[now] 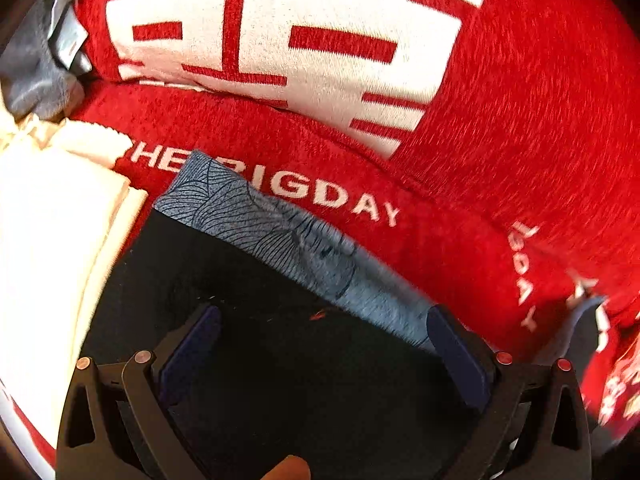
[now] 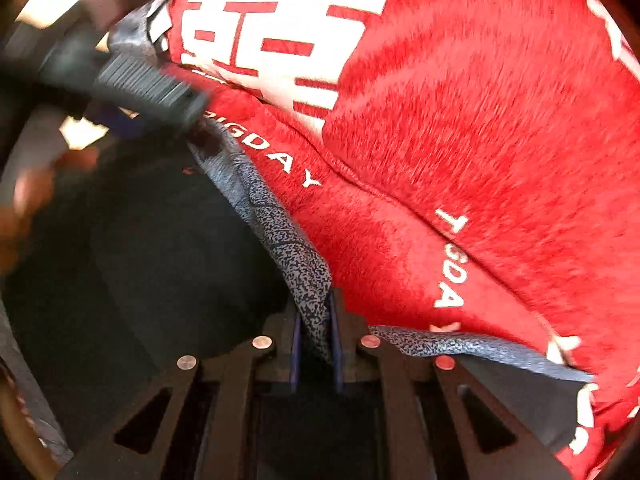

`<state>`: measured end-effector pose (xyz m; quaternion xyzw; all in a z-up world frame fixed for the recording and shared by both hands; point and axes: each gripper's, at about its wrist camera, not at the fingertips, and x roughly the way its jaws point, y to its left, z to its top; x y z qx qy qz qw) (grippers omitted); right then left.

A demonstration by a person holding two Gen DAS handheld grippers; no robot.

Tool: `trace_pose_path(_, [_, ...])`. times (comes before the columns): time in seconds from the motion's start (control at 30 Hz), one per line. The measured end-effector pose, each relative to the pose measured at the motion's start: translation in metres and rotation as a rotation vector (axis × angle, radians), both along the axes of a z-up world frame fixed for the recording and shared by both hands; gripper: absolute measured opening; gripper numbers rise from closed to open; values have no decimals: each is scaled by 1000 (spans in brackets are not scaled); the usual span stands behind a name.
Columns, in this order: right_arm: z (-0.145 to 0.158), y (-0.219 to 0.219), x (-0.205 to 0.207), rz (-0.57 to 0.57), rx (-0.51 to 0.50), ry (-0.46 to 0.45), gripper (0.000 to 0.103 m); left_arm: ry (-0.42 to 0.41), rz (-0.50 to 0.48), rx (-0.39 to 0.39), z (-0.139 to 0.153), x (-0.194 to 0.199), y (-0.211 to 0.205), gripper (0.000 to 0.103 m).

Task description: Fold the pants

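Black pants [image 1: 280, 380] with a grey-blue patterned waistband [image 1: 288, 232] lie on a red blanket. My left gripper [image 1: 324, 340] hangs over the black cloth just below the waistband, its jaws wide apart and open, with the cloth beneath them. In the right wrist view the waistband [image 2: 276, 232] runs up from my right gripper [image 2: 316, 312], which is shut on a pinched fold of it. The black pants [image 2: 140, 260] spread to the left there. The left gripper shows blurred at the upper left, near the far end of the waistband.
The red fleece blanket [image 1: 520, 140] with white lettering covers the surface behind and to the right [image 2: 480, 120]. White cloth [image 1: 48, 240] lies at the left, grey cloth [image 1: 32, 64] beyond it. A person's hand [image 2: 24, 200] is blurred at the left edge.
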<state>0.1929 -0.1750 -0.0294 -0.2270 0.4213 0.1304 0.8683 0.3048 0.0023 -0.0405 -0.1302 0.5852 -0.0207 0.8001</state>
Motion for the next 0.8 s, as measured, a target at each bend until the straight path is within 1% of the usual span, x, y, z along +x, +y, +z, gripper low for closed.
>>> trace_pose_path(0.07, [-4, 5, -7, -12, -34, -38, 13, 38, 6, -23, -2, 6, -8, 103])
trace_pose_path(0.1, [-5, 6, -6, -17, -40, -47, 13, 85, -12, -20, -11, 16, -15, 103])
trace_pose_path(0.17, [-7, 8, -6, -29, -52, -66, 13, 174, -19, 20, -28, 29, -28, 103])
trace_pose_path(0.2, [-7, 8, -7, -32, -64, -75, 13, 222, -18, 31, -42, 36, -33, 103])
trace_pose_path(0.23, [-7, 10, -9, -32, -76, -83, 13, 236, -24, 47, -49, 37, -35, 103])
trace_pose_path(0.27, [-8, 12, -11, -32, -83, -85, 13, 242, -34, 76, -54, 39, -39, 101])
trace_pose_path(0.33, [-7, 11, -12, -39, -77, -82, 13, 213, -33, 146, -50, 37, -43, 78])
trace_pose_path(0.37, [-5, 10, -14, -42, -70, -82, 13, 191, -54, 128, -44, 34, -46, 56])
trace_pose_path(0.4, [-3, 10, -16, -47, -58, -83, 13, 195, -71, 88, -41, 31, -47, 44])
trace_pose_path(0.43, [0, 9, -19, -51, -50, -86, 13, 195, -65, 82, -37, 28, -46, 41])
trace_pose_path(0.47, [3, 9, -23, -55, -40, -89, 13, 190, -59, 71, -32, 25, -44, 31])
trace_pose_path(0.5, [8, 10, -29, -60, -30, -94, 13, 175, -59, 45, -24, 18, -42, 28])
trace_pose_path(0.57, [16, 11, -41, -67, -18, -110, 13, 138, -64, 35, -9, 5, -36, 25])
trace_pose_path(0.63, [25, 12, -54, -77, -1, -125, 13, 70, -81, 34, 16, -17, -28, 24])
trace_pose_path(0.7, [34, 11, -67, -88, 12, -143, 13, 18, -91, 31, 35, -38, -23, 24])
trace_pose_path(0.73, [38, 11, -75, -94, 19, -151, 13, -12, -95, 16, 47, -53, -17, 24])
trace_pose_path(0.77, [41, 11, -81, -98, 26, -155, 13, -24, -94, 5, 54, -57, -13, 24])
trace_pose_path(0.8, [47, 10, -92, -104, 37, -161, 13, -53, -93, -15, 65, -77, -7, 24])
